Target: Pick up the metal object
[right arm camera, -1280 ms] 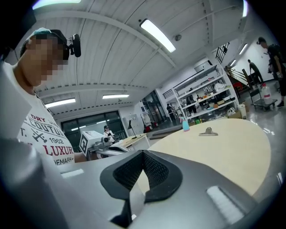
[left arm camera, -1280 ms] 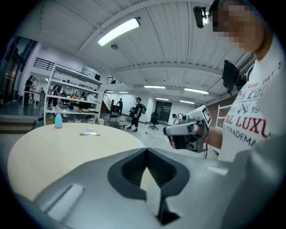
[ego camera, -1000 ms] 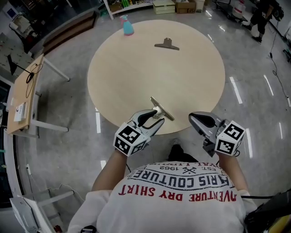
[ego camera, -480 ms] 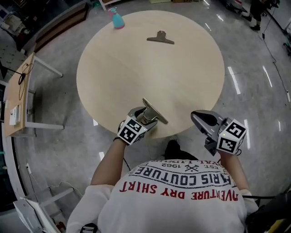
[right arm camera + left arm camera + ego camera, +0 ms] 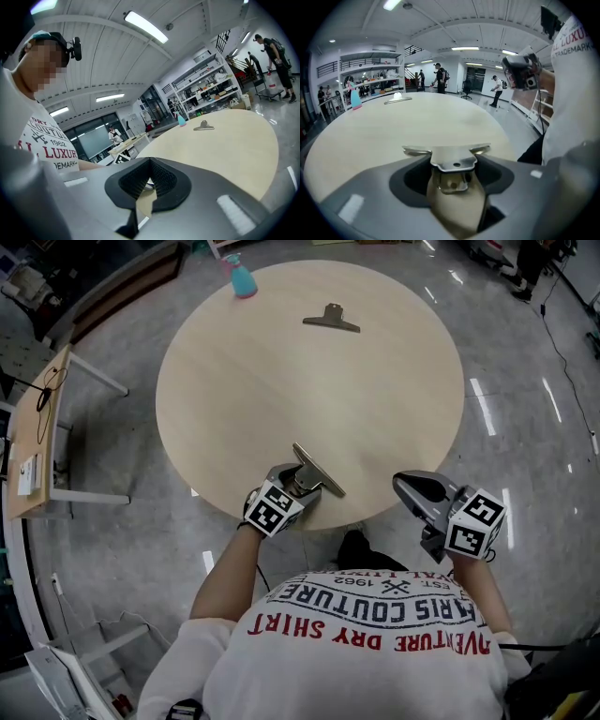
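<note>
At the near edge of the round table (image 5: 281,381), the left gripper (image 5: 302,486) is right down at the tabletop with the metal clip (image 5: 319,471) sitting between its jaws. The clip's handle runs back into the gap and its long flat bar lies across the jaw tips. The jaws are closing in on it now, though dark space shows on either side of the handle, so no firm pinch that I can see. The clip rests on the wood, close to the table's rim.

Off to the other side, the right gripper (image 5: 412,488) hangs just past the table's edge, over the floor, well apart from the clip. Its jaws are drawn together at the tips with nothing held.

Out across the bare middle of the table and on to the far side, a second metal clip (image 5: 331,319) lies flat on its own. Beyond that, at the far left rim, a small blue spray bottle (image 5: 241,279) with a pink top stands upright. A side desk (image 5: 37,427) stands on the floor, off to the left.
</note>
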`<state>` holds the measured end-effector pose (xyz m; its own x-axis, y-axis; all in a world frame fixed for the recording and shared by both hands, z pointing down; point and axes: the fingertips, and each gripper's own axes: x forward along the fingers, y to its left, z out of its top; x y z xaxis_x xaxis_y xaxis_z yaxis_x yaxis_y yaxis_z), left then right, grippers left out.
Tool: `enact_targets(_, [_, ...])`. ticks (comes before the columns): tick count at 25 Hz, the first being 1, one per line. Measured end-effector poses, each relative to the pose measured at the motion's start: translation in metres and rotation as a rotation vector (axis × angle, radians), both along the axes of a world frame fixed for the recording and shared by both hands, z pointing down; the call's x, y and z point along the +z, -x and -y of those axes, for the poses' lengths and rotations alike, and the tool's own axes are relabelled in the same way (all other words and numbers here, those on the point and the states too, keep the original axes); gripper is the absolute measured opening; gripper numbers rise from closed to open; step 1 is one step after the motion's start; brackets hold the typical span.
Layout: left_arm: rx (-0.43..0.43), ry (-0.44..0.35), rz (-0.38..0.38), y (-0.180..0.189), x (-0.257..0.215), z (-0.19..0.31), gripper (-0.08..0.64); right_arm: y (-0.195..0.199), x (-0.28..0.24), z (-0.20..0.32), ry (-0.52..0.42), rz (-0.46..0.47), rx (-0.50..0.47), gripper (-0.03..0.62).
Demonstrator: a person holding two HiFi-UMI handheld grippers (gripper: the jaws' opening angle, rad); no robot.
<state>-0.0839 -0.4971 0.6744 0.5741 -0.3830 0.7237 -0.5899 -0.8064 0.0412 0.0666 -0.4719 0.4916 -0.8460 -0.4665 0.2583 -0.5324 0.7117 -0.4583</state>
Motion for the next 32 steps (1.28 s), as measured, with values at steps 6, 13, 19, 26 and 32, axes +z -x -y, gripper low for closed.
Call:
enact_targets(6, [-0.054,-0.018,-0.063,-0.001,-0.014,-0.003,0.284,0.001,-0.002,-0.012,-0.008,0.002,0.012,0.000])
enact_targets(13, [-0.120,-0.155,-0.238,0.011,-0.109,-0.031,0.283,0.023,-0.025,-0.039,-0.078,0.008,0.008,0.001])
enact_targets(19, [-0.154,-0.295,-0.369,0.023,-0.207,-0.068,0.284,0.048,-0.064,-0.059,-0.188,0.002,-0.024,0.000])
enact_targets(26, [-0.151,-0.385,-0.462,0.029,-0.276,-0.100,0.284,0.058,-0.097,-0.077,-0.275,0.009,-0.020,0.002])
enact_targets(32, [-0.148,-0.404,-0.474,0.032,-0.286,-0.115,0.283,0.063,-0.105,-0.092,-0.295,-0.002,-0.028,0.000])
